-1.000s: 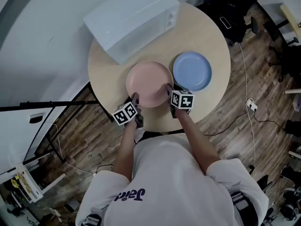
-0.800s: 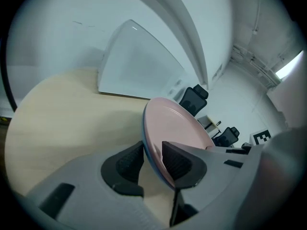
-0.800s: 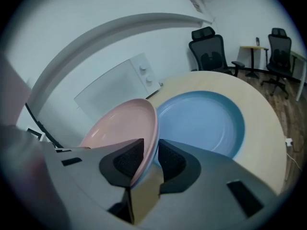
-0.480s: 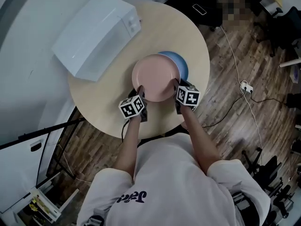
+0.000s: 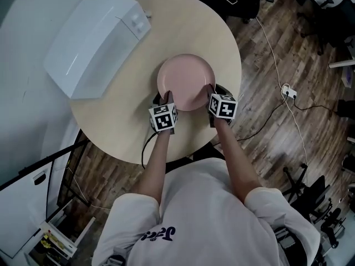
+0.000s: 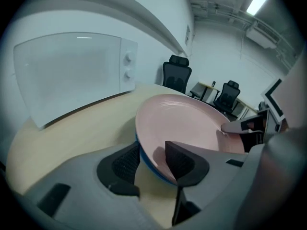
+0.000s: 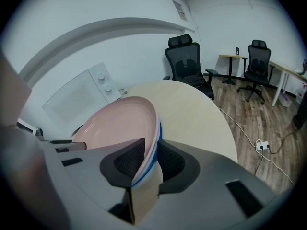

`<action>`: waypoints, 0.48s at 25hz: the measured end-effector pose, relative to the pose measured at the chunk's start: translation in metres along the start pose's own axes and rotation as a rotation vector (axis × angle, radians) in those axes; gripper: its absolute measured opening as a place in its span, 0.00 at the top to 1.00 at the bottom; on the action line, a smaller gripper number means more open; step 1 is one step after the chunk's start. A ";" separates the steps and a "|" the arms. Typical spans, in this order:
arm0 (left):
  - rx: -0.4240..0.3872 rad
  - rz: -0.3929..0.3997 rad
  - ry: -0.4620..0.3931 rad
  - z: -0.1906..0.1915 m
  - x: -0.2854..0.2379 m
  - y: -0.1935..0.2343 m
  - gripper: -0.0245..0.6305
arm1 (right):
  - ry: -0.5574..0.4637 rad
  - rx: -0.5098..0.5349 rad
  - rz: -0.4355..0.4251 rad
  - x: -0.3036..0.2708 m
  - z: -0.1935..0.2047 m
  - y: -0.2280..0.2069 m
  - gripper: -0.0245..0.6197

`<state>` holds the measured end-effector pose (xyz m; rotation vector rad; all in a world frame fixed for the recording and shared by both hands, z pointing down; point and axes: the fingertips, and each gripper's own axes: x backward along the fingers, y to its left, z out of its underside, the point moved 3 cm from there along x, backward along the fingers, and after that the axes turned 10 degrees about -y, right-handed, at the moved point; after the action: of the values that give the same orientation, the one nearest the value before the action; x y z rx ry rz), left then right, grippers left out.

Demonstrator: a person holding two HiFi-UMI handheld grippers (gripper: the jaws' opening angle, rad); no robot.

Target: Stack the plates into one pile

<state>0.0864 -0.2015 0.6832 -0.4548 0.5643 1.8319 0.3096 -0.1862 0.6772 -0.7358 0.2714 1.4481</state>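
Stacking looks almost done, judged from how the plates lie. At the far left of the desk (image 5: 122,132) stands a white microwave (image 5: 91,43), which seems to play no part in the task.

Next comes the left gripper (image 5: 166,97). Its jaws have just been opening and now stand spread. The near rim of the pink plate (image 5: 186,79) runs between them, with one pad over the plate's face and the other apart from the rim below, so it no longer pinches anything.

The pink plate sits in the middle of the desk, right on top of the blue plate (image 6: 146,163). The head view hides the blue one completely, and only a thin blue edge peeks out under the pink rim in the two gripper views.

To the right, the right gripper (image 5: 209,89) has been closing and is clamped on the pink plate's rim, with the blue edge (image 7: 159,127) pressed close beside it. I cannot tell whether the outer pad bears on the blue rim as well.

No other plate shows on the desk, so the pile appears complete. What seems left is for the right gripper to let go and for both to draw back without shifting the stack.
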 end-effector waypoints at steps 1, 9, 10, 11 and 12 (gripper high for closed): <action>-0.028 -0.012 0.010 0.003 -0.003 -0.001 0.72 | 0.000 0.001 0.004 -0.001 0.000 -0.001 0.82; -0.100 -0.035 0.006 0.012 -0.014 -0.002 0.70 | 0.003 0.133 0.008 -0.009 0.006 0.000 0.70; -0.094 -0.019 0.000 0.012 -0.014 -0.002 0.64 | 0.005 0.162 0.000 -0.009 0.005 0.002 0.61; -0.086 -0.004 -0.009 0.010 -0.012 -0.002 0.62 | 0.003 0.190 -0.007 -0.007 0.003 0.005 0.61; -0.081 0.008 -0.020 0.006 -0.009 -0.003 0.60 | -0.007 0.215 -0.013 -0.004 -0.001 0.008 0.61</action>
<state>0.0916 -0.2045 0.6930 -0.4884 0.4808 1.8702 0.3016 -0.1905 0.6771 -0.5569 0.4091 1.3837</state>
